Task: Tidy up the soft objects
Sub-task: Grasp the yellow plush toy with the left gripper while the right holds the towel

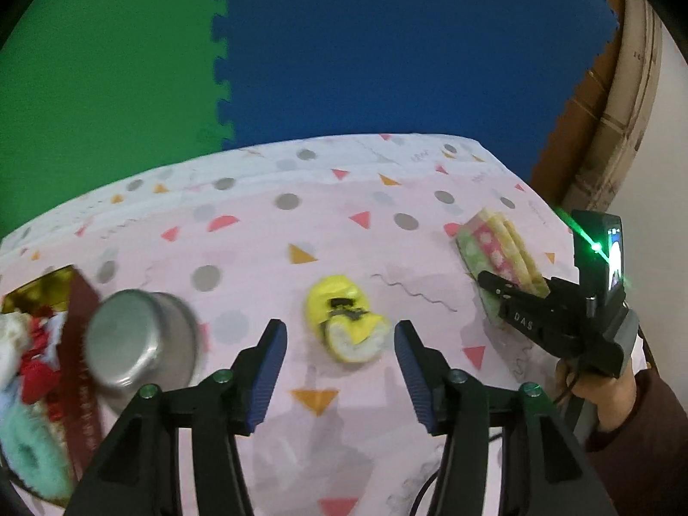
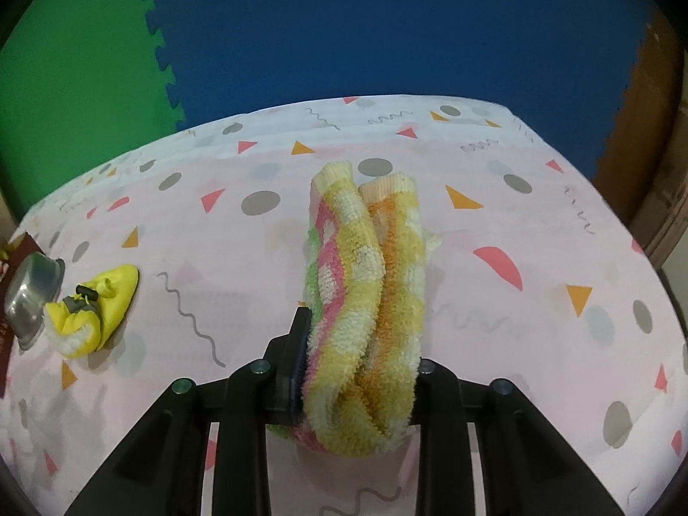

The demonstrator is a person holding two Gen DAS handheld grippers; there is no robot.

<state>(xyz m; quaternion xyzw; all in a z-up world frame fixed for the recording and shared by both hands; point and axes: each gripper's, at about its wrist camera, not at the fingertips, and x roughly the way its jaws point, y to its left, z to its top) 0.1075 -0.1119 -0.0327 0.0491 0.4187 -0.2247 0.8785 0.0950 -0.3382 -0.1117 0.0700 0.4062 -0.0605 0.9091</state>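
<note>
A yellow baby bootie [image 1: 344, 322] with a white fleece lining lies on the pink patterned tablecloth [image 1: 258, 236]. My left gripper [image 1: 339, 342] stands open just in front of it, its blue pads on either side and not touching it. The bootie [image 2: 94, 305] also shows at the far left of the right wrist view. My right gripper [image 2: 361, 344] is shut on a folded terry towel [image 2: 365, 279] checked in yellow, pink, green and orange; the right finger is hidden behind the cloth. From the left wrist view, the same right gripper [image 1: 511, 301] holds the towel [image 1: 499, 253] at the table's right side.
An overturned metal bowl [image 1: 137, 344] lies left of the bootie, beside a maroon box [image 1: 81, 344] with several fluffy items inside. A hand and dark sleeve [image 1: 623, 404] hold the right tool. Beyond the table's far edge are green [image 1: 107, 64] and blue [image 1: 387, 43] foam mats and cardboard [image 1: 610, 129].
</note>
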